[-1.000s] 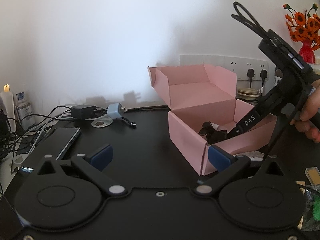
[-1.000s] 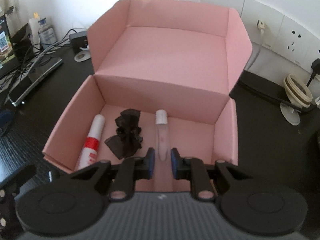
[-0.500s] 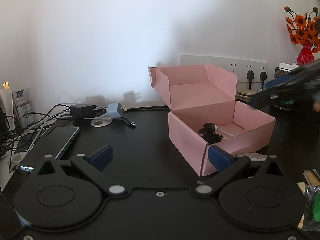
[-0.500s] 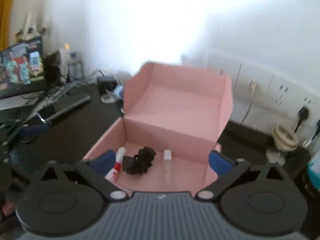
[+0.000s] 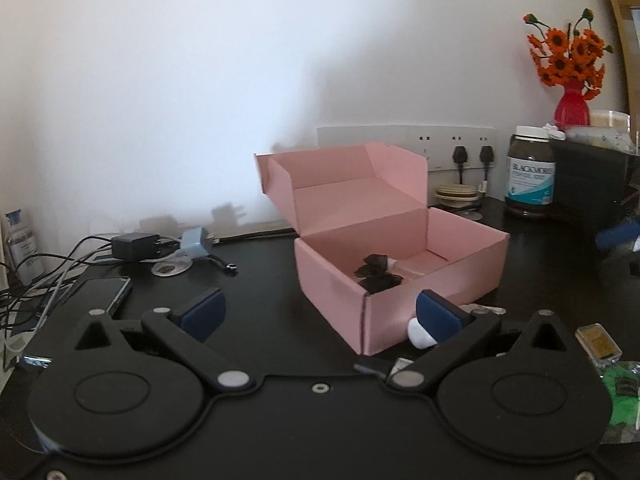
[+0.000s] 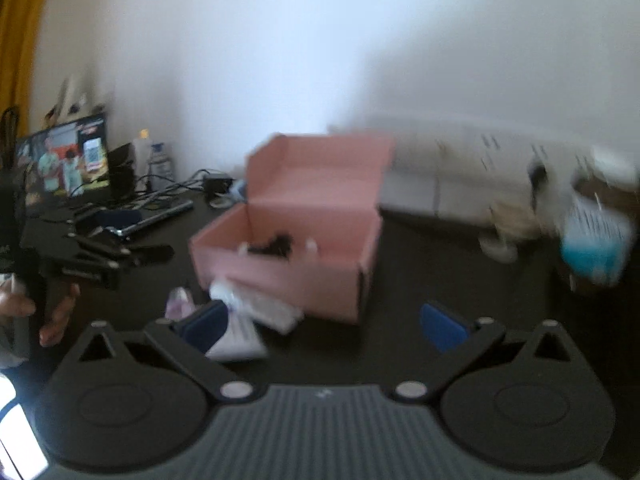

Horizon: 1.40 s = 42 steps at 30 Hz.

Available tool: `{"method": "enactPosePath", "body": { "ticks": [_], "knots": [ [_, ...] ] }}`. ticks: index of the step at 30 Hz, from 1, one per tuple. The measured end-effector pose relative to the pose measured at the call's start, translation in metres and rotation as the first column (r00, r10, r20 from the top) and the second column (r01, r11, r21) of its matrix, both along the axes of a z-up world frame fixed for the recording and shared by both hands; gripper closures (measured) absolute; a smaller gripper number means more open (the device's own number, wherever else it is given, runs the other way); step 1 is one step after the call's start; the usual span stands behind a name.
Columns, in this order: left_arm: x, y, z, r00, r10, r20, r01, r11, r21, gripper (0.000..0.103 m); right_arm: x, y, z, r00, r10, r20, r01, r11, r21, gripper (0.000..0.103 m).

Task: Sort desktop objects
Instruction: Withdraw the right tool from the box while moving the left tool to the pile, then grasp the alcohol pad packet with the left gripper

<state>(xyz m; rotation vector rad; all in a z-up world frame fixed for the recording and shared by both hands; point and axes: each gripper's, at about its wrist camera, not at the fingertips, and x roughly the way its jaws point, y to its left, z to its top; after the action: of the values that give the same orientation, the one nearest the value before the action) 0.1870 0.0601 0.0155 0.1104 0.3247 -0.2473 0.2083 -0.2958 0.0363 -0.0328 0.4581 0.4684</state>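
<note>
An open pink box [image 5: 400, 280] stands on the black desk, also in the blurred right wrist view [image 6: 288, 268]. Inside lie a black bow [image 5: 376, 272], a white-capped tube [image 6: 311, 246] and another tube. My left gripper [image 5: 318, 314] is open and empty, low in front of the box's near corner. My right gripper [image 6: 324, 326] is open and empty, pulled back from the box. A white packet [image 6: 256, 312] and a small pale bottle [image 6: 180, 304] lie on the desk in front of the box. A white rounded item [image 5: 418, 334] sits by my left gripper's right finger.
Chargers and cables [image 5: 136, 246] and a phone [image 5: 108, 296] lie at left. A supplement jar [image 5: 530, 172], a red flower vase [image 5: 572, 108] and wall sockets [image 5: 460, 148] are at back right. A green packet [image 5: 624, 392] lies at right. A screen [image 6: 64, 164] stands far left.
My right gripper opened, left the white-capped tube in the box, and drew back out and away from it. My left gripper stayed nearly still.
</note>
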Motion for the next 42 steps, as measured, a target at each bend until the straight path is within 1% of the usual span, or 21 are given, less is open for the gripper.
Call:
{"method": "enactPosePath", "body": {
  "ticks": [2, 3, 8, 12, 15, 18, 20, 22, 24, 26, 28, 29, 30, 31, 33, 36, 38, 42],
  "knots": [
    [0.0, 0.001, 0.0, 1.0, -0.017, -0.006, 0.016, 1.0, -0.012, 0.0, -0.004, -0.013, -0.007, 0.999, -0.029, -0.04, 0.032, 0.998, 0.054, 0.001],
    [-0.001, 0.001, 0.0, 1.0, -0.027, -0.009, 0.027, 0.999, -0.017, 0.0, -0.006, -0.018, -0.009, 0.998, -0.045, -0.044, 0.048, 0.996, 0.071, 0.001],
    [-0.007, -0.003, 0.001, 0.996, -0.083, -0.024, 0.083, 0.996, -0.022, 0.0, -0.016, -0.034, -0.015, 0.995, -0.094, -0.028, 0.097, 0.989, 0.111, 0.001],
    [-0.017, -0.013, 0.003, 0.99, -0.132, -0.053, 0.132, 0.991, -0.012, 0.0, -0.02, -0.041, -0.023, 0.995, -0.093, -0.041, 0.098, 0.983, 0.158, 0.001],
    [-0.028, -0.026, 0.001, 0.981, -0.185, -0.06, 0.187, 0.982, 0.025, 0.0, -0.022, -0.045, -0.026, 0.996, -0.082, -0.043, 0.089, 0.978, 0.189, 0.001],
    [-0.037, -0.046, -0.003, 0.97, -0.235, -0.057, 0.24, 0.965, 0.104, 0.0, -0.021, -0.048, -0.028, 0.996, -0.072, -0.059, 0.083, 0.973, 0.213, 0.001],
    [-0.037, -0.058, -0.005, 0.958, -0.272, -0.088, 0.282, 0.949, 0.14, 0.0, -0.02, -0.05, -0.029, 0.995, -0.067, -0.072, 0.082, 0.969, 0.231, 0.001],
    [-0.035, -0.068, -0.006, 0.947, -0.299, -0.123, 0.315, 0.937, 0.152, 0.0, -0.019, -0.053, -0.03, 0.995, -0.059, -0.084, 0.078, 0.965, 0.25, 0.001],
    [-0.033, -0.076, -0.006, 0.945, -0.301, -0.13, 0.32, 0.933, 0.165, 0.0, -0.018, -0.056, -0.032, 0.994, -0.053, -0.096, 0.077, 0.959, 0.272, 0.001],
    [-0.029, -0.085, -0.006, 0.948, -0.286, -0.138, 0.308, 0.934, 0.181, 0.001, -0.017, -0.059, -0.034, 0.993, -0.05, -0.11, 0.081, 0.952, 0.296, 0.001],
    [-0.022, -0.091, -0.009, 0.948, -0.275, -0.161, 0.303, 0.936, 0.181, 0.007, -0.015, -0.063, -0.035, 0.991, -0.042, -0.128, 0.081, 0.944, 0.32, 0.001],
    [-0.018, -0.093, -0.01, 0.946, -0.272, -0.177, 0.302, 0.937, 0.175, 0.016, -0.014, -0.065, -0.037, 0.99, -0.04, -0.138, 0.084, 0.939, 0.333, 0.001],
    [-0.012, -0.092, -0.013, 0.94, -0.274, -0.204, 0.306, 0.94, 0.149, 0.02, -0.013, -0.066, -0.038, 0.988, -0.044, -0.147, 0.092, 0.935, 0.342, 0.001],
    [-0.006, -0.091, -0.015, 0.931, -0.276, -0.238, 0.31, 0.943, 0.123, 0.022, -0.013, -0.067, -0.038, 0.987, -0.045, -0.153, 0.096, 0.933, 0.347, 0.001],
    [0.003, -0.087, -0.018, 0.92, -0.273, -0.281, 0.307, 0.948, 0.087, 0.022, -0.013, -0.068, -0.039, 0.987, -0.046, -0.157, 0.099, 0.931, 0.353, 0.001],
    [0.012, -0.082, -0.018, 0.919, -0.247, -0.306, 0.282, 0.957, 0.074, 0.021, -0.015, -0.067, -0.039, 0.987, -0.043, -0.152, 0.095, 0.93, 0.356, 0.001],
    [0.019, -0.081, -0.015, 0.91, -0.241, -0.336, 0.278, 0.959, 0.063, 0.02, -0.014, -0.07, -0.04, 0.987, -0.033, -0.158, 0.091, 0.922, 0.376, 0.001],
    [0.029, -0.087, -0.015, 0.898, -0.228, -0.376, 0.277, 0.958, 0.08, 0.018, -0.015, -0.077, -0.042, 0.988, -0.028, -0.155, 0.091, 0.904, 0.418, 0.001]
  ]
}}
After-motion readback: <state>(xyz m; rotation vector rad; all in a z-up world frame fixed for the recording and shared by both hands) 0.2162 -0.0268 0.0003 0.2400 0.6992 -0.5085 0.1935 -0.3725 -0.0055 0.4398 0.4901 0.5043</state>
